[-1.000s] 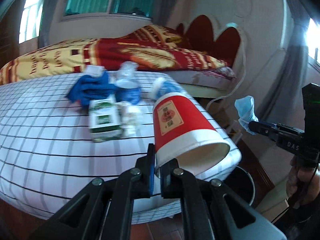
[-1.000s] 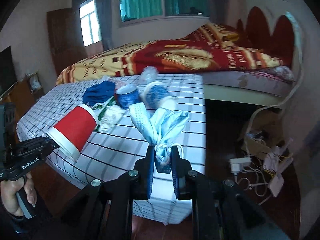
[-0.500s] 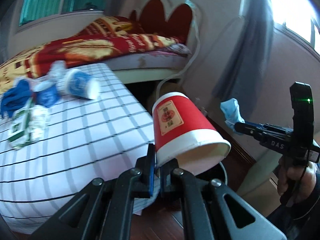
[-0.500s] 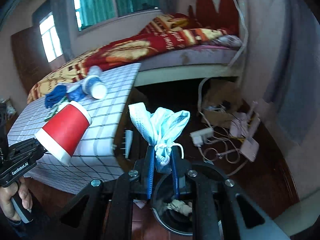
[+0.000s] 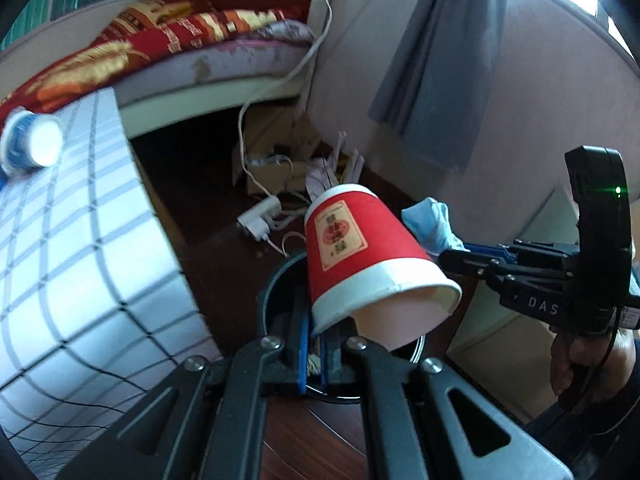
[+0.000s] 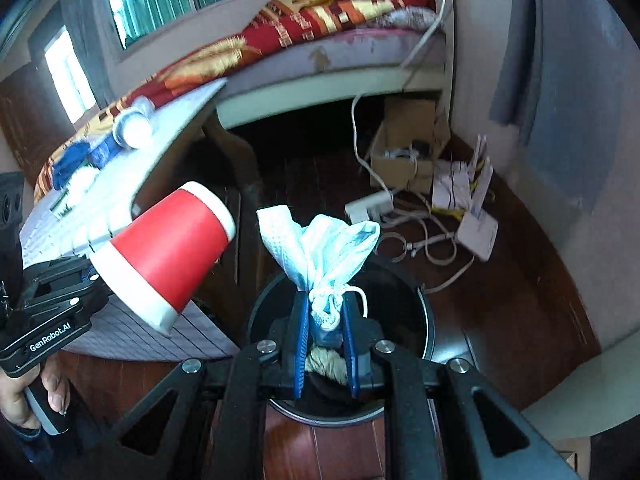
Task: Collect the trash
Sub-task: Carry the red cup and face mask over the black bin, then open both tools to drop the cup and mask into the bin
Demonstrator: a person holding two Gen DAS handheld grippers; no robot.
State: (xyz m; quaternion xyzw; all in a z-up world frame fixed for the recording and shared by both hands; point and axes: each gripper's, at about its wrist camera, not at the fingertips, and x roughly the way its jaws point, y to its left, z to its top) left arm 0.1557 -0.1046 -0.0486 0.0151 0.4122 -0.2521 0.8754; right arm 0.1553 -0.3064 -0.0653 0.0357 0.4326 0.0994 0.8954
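Observation:
My left gripper (image 5: 314,330) is shut on the rim of a red paper cup (image 5: 360,258) with a white band, held upside down and tilted. The right gripper (image 6: 326,320) is shut on a crumpled light-blue face mask (image 6: 324,250). Both hang over a round black trash bin (image 6: 416,316) on the dark wood floor, with crumpled paper (image 6: 326,362) inside it. In the left wrist view the bin's rim (image 5: 268,292) shows under the cup, and the right gripper (image 5: 450,258) with the mask (image 5: 434,224) is at the right. The cup (image 6: 168,256) is left of the mask in the right wrist view.
A table with a white checked cloth (image 5: 76,256) stands left of the bin, bearing a blue-and-white cup (image 5: 30,144) on its side and other litter (image 6: 76,168). Behind lie a bed (image 6: 320,36), a cardboard box (image 6: 408,152), a power strip (image 6: 370,204) and cables. A curtain (image 5: 436,64) hangs right.
Both grippers swung right and down, away from the table to above the bin, keeping hold of the cup and the mask. The bin has come into view beneath them.

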